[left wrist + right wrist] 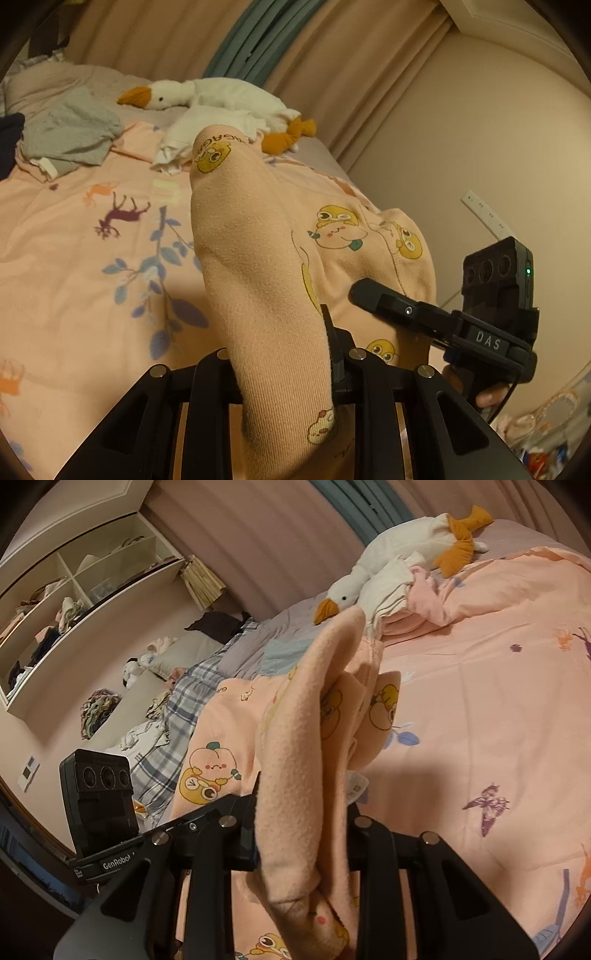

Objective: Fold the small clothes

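A small peach garment (258,266) printed with yellow cartoon figures hangs lifted above the bed. In the left wrist view my left gripper (284,343) is shut on one bunched edge of it, and the fabric rises in a ridge that hides the fingertips. To its right, my right gripper (373,295) presses into the same garment, with a hand below it. In the right wrist view my right gripper (303,819) is shut on a thick fold of the garment (295,746). The rest drapes leftward towards the left gripper's camera housing (99,786).
The pink animal-print bedspread (81,229) (480,709) lies below. A plush goose (221,99) (391,554), white cloth (199,129) and grey clothes (70,133) lie at the far end. A plaid blanket (173,716), open shelves (74,602) and a wall (461,129) flank the bed.
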`<state>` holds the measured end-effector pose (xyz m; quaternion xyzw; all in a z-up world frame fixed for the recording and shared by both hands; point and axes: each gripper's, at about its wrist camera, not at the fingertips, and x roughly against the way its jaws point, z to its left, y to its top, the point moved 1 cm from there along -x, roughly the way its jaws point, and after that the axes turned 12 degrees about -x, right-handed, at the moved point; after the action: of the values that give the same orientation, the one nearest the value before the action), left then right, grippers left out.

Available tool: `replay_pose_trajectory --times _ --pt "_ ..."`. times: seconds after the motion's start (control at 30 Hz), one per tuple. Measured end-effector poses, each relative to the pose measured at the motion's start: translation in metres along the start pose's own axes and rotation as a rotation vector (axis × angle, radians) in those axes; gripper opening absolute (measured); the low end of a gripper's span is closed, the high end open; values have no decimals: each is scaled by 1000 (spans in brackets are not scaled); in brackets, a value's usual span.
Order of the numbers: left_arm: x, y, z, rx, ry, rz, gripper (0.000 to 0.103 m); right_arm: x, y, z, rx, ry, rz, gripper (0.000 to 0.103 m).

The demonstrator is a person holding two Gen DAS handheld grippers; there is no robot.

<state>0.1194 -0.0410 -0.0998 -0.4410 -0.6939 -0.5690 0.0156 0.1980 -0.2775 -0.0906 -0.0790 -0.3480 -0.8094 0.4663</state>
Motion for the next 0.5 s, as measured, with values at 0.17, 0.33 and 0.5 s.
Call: replay_pose_trajectory --times 0.17,0.33,0.5 --pt "11 -1 13 20 12 -21 23 -10 -1 10 15 51 24 27" --pt "23 -5 26 23 44 -29 23 -28 -7 20 33 89 67 27" --pt "37 -9 40 65 33 -68 23 -47 -12 21 25 158 110 27"
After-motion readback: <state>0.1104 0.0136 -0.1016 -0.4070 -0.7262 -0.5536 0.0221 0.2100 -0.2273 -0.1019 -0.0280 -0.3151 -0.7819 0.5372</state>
